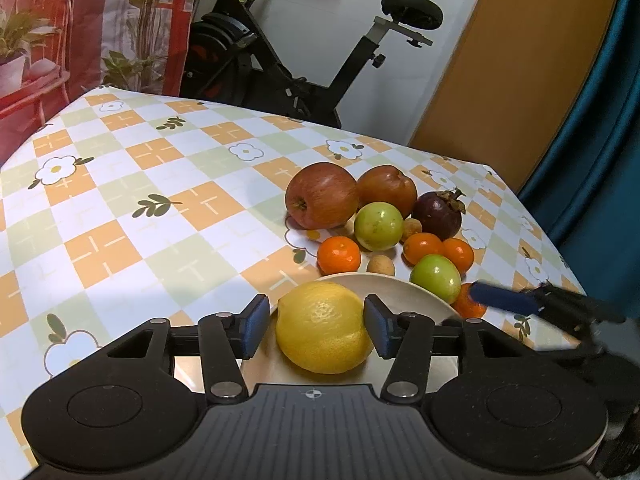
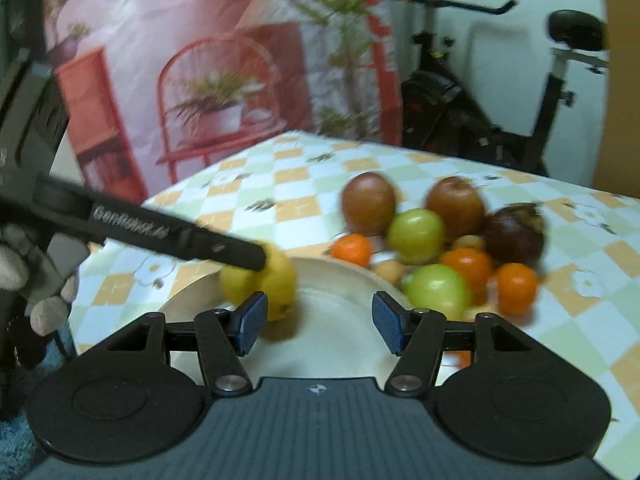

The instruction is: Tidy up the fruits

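A yellow lemon lies on a cream plate between the blue pads of my left gripper. The jaws stand open, with a thin gap at the left pad. Beyond the plate is a cluster of fruit: two red apples, a dark mangosteen, two green fruits, several small oranges and small tan fruits. My right gripper hovers open over the bare part of the plate, with nothing between its pads. The right wrist view is blurred. It shows the lemon under a left finger.
The table wears a checked flower cloth, and its right edge runs close to the fruit. A gloved hand holds the left gripper. An exercise bike and a printed hanging stand behind the table.
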Motion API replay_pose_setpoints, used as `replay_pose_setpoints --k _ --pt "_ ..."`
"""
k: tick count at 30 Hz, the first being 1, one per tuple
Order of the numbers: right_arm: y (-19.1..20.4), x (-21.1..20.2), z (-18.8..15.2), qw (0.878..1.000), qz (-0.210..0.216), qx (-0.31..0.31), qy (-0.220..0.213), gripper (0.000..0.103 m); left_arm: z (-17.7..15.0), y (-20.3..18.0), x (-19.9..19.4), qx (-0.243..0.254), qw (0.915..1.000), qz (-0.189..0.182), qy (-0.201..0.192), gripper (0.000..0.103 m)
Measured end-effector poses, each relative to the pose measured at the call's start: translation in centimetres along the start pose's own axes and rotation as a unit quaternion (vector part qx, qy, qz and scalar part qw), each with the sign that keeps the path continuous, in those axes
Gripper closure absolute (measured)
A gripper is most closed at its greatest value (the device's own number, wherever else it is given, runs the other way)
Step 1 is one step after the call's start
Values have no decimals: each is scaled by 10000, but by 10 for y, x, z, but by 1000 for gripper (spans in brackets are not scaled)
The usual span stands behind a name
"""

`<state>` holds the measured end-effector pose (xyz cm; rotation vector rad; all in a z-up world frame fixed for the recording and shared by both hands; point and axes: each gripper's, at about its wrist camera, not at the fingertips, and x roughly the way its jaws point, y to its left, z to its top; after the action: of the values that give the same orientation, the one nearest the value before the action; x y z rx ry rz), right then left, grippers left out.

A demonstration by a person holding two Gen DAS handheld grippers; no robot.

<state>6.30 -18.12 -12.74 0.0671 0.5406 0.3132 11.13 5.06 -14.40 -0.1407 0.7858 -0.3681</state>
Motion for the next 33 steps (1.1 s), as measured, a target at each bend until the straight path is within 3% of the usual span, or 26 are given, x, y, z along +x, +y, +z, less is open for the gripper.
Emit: replay_pose_setpoints --k 6,13,17,22,33 --pt "-38 -21 -2 9976 -440 431 -313 42 -1 0 -1 -56 10000 46 -4 45" --pt "-60 -21 -14 9952 -903 351 -160 44 0 -4 0 -40 9999 118 12 44" --pt "-62 -16 -20 9962 -814 300 -82 48 1 -6 1 -22 9999 142 18 44" --pt "-63 -5 -22 9973 -700 211 67 60 1 -7 2 -30 9999 158 32 44" --pt "-69 -2 -22 9981 -522 332 48 62 7 -7 0 -245 9993 282 63 43"
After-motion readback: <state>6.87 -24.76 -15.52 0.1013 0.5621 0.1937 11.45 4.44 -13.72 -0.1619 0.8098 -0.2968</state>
